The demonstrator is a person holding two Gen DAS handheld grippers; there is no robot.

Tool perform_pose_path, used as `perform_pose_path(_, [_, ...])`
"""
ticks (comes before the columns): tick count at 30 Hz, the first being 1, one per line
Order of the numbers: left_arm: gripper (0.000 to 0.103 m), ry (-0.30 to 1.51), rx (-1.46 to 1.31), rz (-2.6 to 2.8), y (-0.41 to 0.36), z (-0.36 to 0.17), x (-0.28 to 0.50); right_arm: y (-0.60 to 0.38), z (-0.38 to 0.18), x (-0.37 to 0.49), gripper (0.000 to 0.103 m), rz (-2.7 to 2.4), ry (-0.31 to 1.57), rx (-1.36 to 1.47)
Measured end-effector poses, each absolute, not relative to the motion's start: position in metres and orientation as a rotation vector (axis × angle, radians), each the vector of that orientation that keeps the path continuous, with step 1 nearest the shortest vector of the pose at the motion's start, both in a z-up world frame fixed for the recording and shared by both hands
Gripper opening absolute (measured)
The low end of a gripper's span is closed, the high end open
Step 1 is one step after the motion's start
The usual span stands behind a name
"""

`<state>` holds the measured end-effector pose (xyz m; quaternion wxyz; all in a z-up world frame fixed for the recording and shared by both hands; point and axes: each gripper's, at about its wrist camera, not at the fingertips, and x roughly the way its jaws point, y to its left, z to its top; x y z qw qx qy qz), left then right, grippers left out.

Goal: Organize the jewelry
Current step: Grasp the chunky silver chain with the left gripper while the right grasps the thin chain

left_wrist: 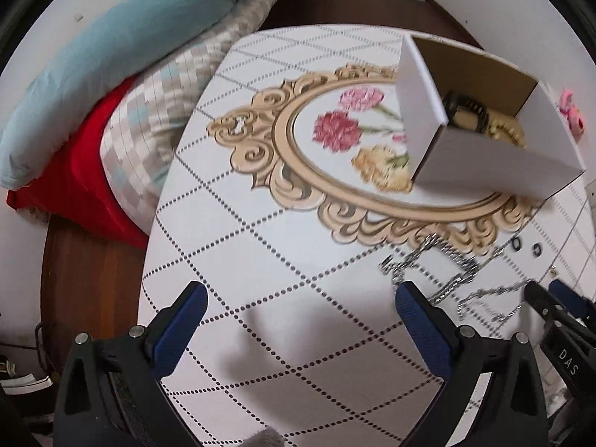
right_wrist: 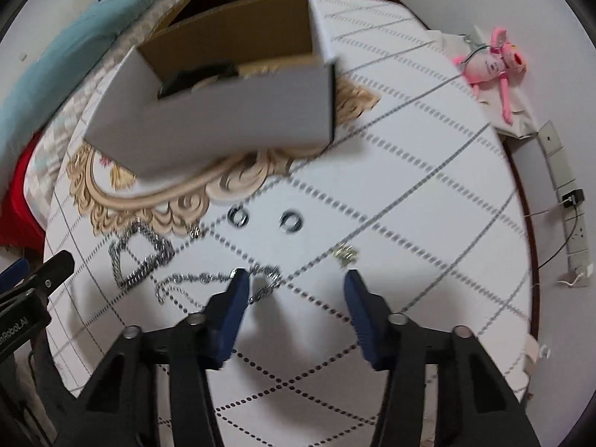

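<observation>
A white cardboard box point(left_wrist: 484, 156) point(right_wrist: 238, 123) stands on the round table point(left_wrist: 260, 260) and holds dark and gold jewelry point(left_wrist: 469, 115). On the table lie a thick silver chain point(right_wrist: 143, 257) point(left_wrist: 439, 260), a thin silver chain point(right_wrist: 208, 283), two rings point(right_wrist: 238, 217) point(right_wrist: 291, 221) and a small gold piece point(right_wrist: 345, 252). My right gripper point(right_wrist: 296, 279) is open just above the thin chain's right end. My left gripper point(left_wrist: 301, 294) is open and empty over bare table, left of the chains.
A pink plush toy point(right_wrist: 491, 63) lies on a white cloth at the far right of the table. A bed with teal, checked and red bedding point(left_wrist: 111, 93) borders the table's left side. A power strip point(right_wrist: 573, 219) lies on the floor.
</observation>
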<state>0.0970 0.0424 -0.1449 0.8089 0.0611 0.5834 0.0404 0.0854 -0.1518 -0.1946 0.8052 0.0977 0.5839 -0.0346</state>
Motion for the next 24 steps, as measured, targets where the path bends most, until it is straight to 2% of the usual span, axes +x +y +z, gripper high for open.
perform_pose_path(4, [0.103, 1.258, 0.136, 0.087, 0.040, -0.155, 0.098, -0.135, -0.202, 0.078, 0.045, -0.083, 1.200, 0.116])
perform_pose_path(5, [0.103, 1.262, 0.134, 0.088, 0.041, -0.156, 0.099, -0.130, -0.204, 0.076, 0.039, -0.090, 1.193, 0.080])
perform_pose_path(6, [0.103, 1.266, 0.125, 0.083, 0.040, -0.158, 0.100, -0.126, -0.205, 0.073, 0.026, -0.081, 1.178, 0.063])
perform_pose_path(7, [0.103, 1.268, 0.109, 0.074, 0.040, -0.160, 0.102, -0.123, -0.206, 0.071, 0.020, -0.078, 1.171, 0.057])
perform_pose_path(8, [0.103, 1.270, 0.102, 0.071, 0.039, -0.160, 0.103, -0.121, -0.207, 0.070, 0.005, -0.076, 1.168, 0.046])
perform_pose_path(13, [0.102, 1.262, 0.095, -0.001, 0.029, -0.163, 0.111, -0.126, -0.208, 0.065, 0.003, -0.060, 1.173, 0.088])
perform_pose_path(17, [0.088, 1.282, 0.085, -0.066, 0.018, -0.165, 0.113, -0.145, -0.200, 0.067, 0.003, -0.073, 1.159, 0.159])
perform_pose_path(21, [0.066, 1.291, 0.087, -0.108, 0.009, -0.169, 0.113, -0.155, -0.188, 0.067, 0.003, -0.075, 1.147, 0.197])
perform_pose_path(22, [0.064, 1.286, 0.086, -0.115, 0.007, -0.168, 0.112, -0.156, -0.186, 0.067, 0.003, -0.076, 1.146, 0.199])
perform_pose_path(23, [0.056, 1.284, 0.088, -0.119, 0.006, -0.167, 0.112, -0.158, -0.183, 0.068, 0.003, -0.077, 1.142, 0.202])
perform_pose_path(24, [0.042, 1.276, 0.093, -0.127, 0.004, -0.166, 0.111, -0.159, -0.181, 0.069, 0.003, -0.074, 1.144, 0.208])
